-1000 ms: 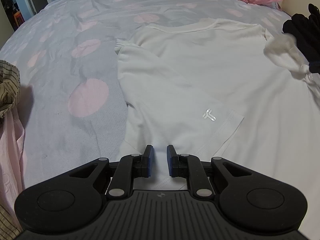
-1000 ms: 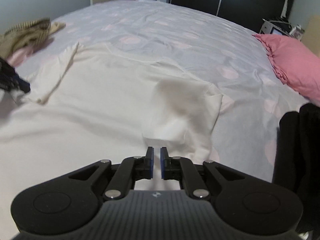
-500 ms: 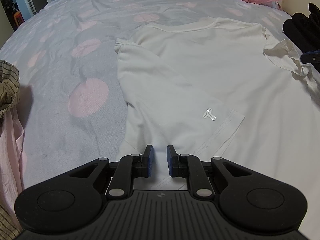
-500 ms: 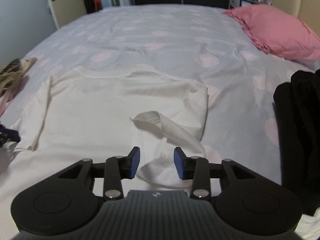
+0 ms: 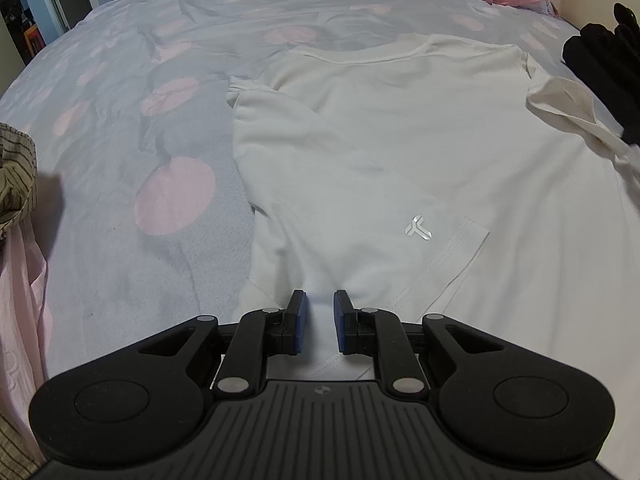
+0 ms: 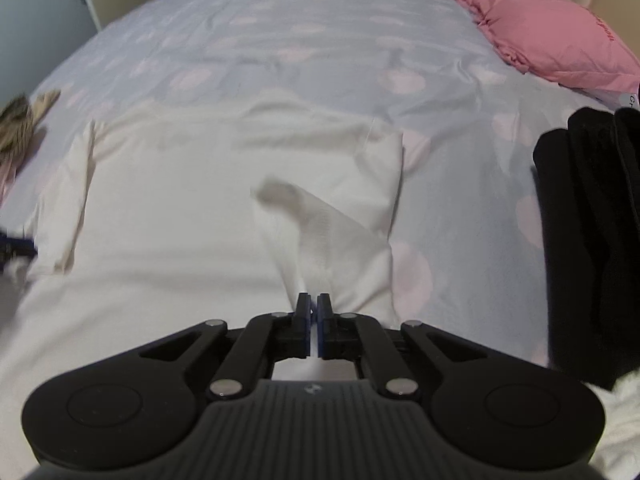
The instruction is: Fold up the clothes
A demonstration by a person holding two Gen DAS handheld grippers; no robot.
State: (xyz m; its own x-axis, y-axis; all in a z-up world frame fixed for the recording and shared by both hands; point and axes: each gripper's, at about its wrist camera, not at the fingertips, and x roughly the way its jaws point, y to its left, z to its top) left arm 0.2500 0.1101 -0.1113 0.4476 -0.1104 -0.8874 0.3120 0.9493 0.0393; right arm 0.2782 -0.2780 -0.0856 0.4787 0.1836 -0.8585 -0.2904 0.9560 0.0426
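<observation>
I see the shirt [image 5: 420,128] flat on the bed [image 5: 120,80], both sleeves turned in over the body, the body itself unfolded (so partway, I judge). My left gripper [image 5: 319,312] has slack jaws straddling sleeve cloth at 12 o'clock; my right gripper [image 6: 313,312] is clenched on the other sleeve.

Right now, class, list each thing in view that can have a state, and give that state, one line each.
T-shirt: spread flat on the bed, both sleeves folded inward.
Left gripper: jaws slightly apart around shirt fabric.
Right gripper: jaws shut on the shirt's sleeve.
Black clothes: piled beside the shirt.
</observation>
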